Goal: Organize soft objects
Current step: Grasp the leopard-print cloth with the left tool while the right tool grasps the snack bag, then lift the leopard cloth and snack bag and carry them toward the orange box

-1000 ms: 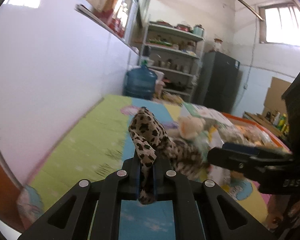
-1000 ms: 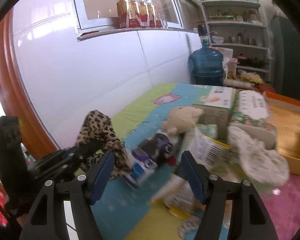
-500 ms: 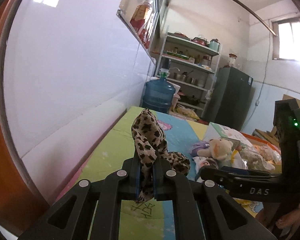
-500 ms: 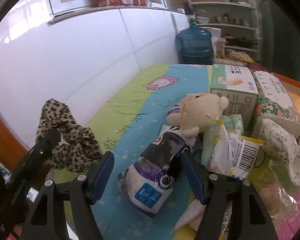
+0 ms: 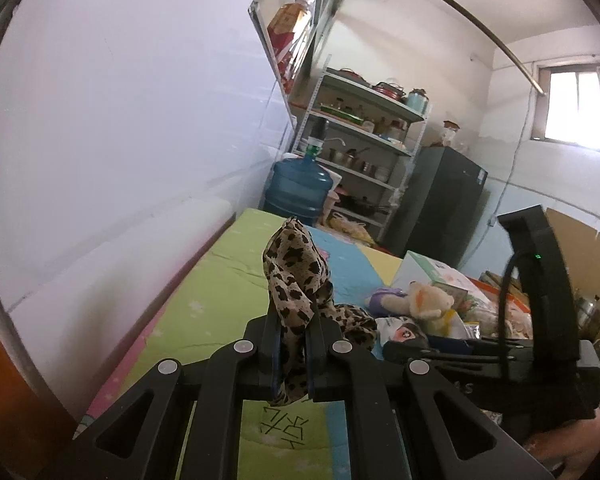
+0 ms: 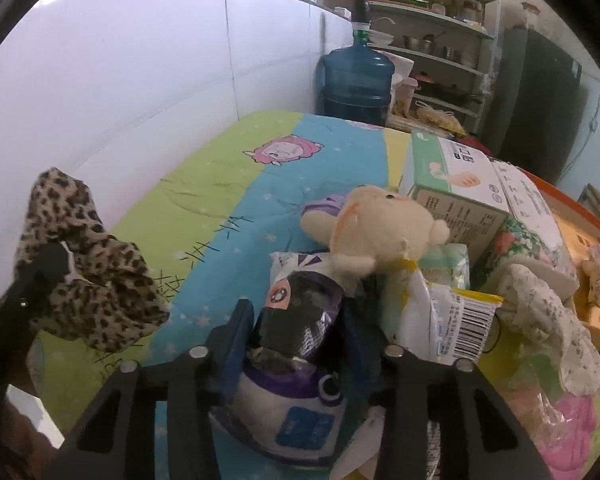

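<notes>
R tool [image 6: 296, 344] jaws had just been closing, w/ the purple-and-white soft pack [image 6: 296, 376] between them. In the R wrist view both blue pads sat against the pack's dark upper part, so I read it as gripped, tho the pack's bulk hid the actual contact line. 0.5 s before, the same jaws stood wide w/ the pack only framed between them. Pack lay at lower centre of frame on the cartoon-print mat [image 6: 236, 184], the cream plush toy [image 6: 380, 232] resting on its far end.

L tool [image 5: 290, 354] was clamped shut on the leopard-print fabric [image 5: 296, 280]; no change vs. the earlier frames. Fabric stood up above the jaws at mid-frame, a tail hanging below them.

Judgement: fabric secured, pack pick prob. just completing; lifting may drag the plush toy along.

Hard to read:
- What the pack is: print partly legible only, lower end cut off by the R tool body.
- Barcode packet [image 6: 456, 320] and floral cloth [image 6: 548, 312] at right: overlapping heap, edges unclear.
- No sorting container visible.
- Person: only a bit of hand at lower right of the L wrist view.
</notes>
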Tool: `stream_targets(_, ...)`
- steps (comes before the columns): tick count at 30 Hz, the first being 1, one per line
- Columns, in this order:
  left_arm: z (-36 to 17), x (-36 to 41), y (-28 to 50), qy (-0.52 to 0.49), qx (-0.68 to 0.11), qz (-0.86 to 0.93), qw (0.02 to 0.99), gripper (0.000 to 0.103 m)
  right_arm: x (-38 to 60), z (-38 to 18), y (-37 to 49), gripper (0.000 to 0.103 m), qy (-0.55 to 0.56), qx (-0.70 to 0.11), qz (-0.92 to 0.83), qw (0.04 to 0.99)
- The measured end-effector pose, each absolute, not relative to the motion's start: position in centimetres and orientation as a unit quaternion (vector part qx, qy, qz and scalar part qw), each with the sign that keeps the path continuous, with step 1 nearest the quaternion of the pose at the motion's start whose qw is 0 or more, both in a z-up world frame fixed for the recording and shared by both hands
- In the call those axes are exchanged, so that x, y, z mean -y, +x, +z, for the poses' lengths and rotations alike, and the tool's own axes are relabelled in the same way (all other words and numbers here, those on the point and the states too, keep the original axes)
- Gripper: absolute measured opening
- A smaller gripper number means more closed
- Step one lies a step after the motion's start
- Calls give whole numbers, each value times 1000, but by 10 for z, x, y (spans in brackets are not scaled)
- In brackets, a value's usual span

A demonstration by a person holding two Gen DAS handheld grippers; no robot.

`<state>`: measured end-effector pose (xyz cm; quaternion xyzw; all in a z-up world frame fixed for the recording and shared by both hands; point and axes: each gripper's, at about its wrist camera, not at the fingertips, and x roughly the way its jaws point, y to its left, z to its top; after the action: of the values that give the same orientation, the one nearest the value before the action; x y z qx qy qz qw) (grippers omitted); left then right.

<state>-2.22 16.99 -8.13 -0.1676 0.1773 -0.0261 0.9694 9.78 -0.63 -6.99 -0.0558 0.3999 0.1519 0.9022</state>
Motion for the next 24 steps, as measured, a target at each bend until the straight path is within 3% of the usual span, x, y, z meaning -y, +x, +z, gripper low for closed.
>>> stream_targets(24, -58, -143, -36, -160, -165, -46, 972, 8, 54, -12, 25, 38, -27, -308, 258, 915)
